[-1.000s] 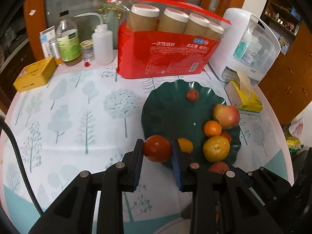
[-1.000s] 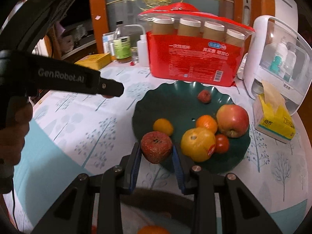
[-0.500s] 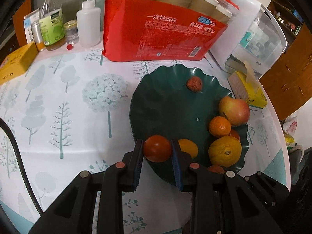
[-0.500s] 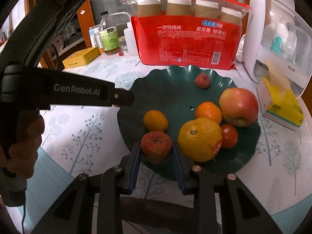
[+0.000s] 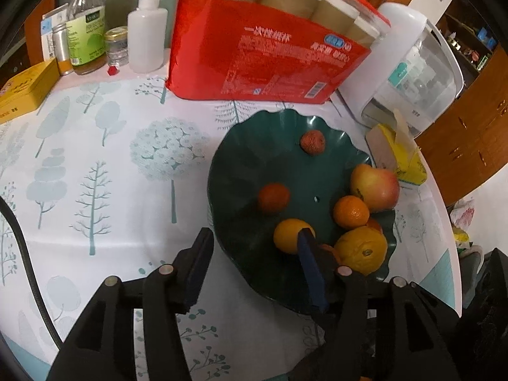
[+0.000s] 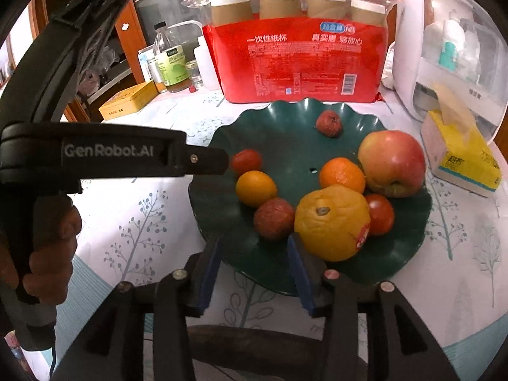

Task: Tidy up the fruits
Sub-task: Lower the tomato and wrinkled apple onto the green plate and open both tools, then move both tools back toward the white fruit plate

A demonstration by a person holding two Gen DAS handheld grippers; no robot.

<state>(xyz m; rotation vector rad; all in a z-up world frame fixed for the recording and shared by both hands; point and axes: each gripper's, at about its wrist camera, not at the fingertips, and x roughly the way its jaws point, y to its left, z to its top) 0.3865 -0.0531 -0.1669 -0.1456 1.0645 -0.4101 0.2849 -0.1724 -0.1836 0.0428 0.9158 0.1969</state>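
A dark green wavy plate (image 5: 254, 158) (image 6: 285, 146) holds several fruits. My left gripper (image 5: 255, 254) hangs over its near rim; its jaws are opening, nothing between them. A red tomato (image 5: 273, 197) (image 6: 246, 160) lies loose on the plate just beyond it. My right gripper (image 6: 255, 254) is at the plate's front edge with its jaws opening too. A rough dark red fruit (image 6: 273, 219) rests on the plate just past its fingertips, free of the pads. Around them lie an apple (image 6: 392, 163), a large orange (image 6: 331, 222) and a small yellow citrus (image 6: 255, 188).
A red pack of paper cups (image 5: 263, 54) stands behind the plate. A white appliance (image 5: 409, 73) and a yellow tissue box (image 5: 397, 152) are at the right. Bottles (image 5: 87, 22) and a yellow tin (image 5: 23, 87) stand at the back left. A hand (image 6: 47, 241) holds the left gripper's handle.
Both grippers sank toward the plate and opened. The left one let go of the tomato, the right one let go of the dark red fruit. Both fruits now lie on the plate.
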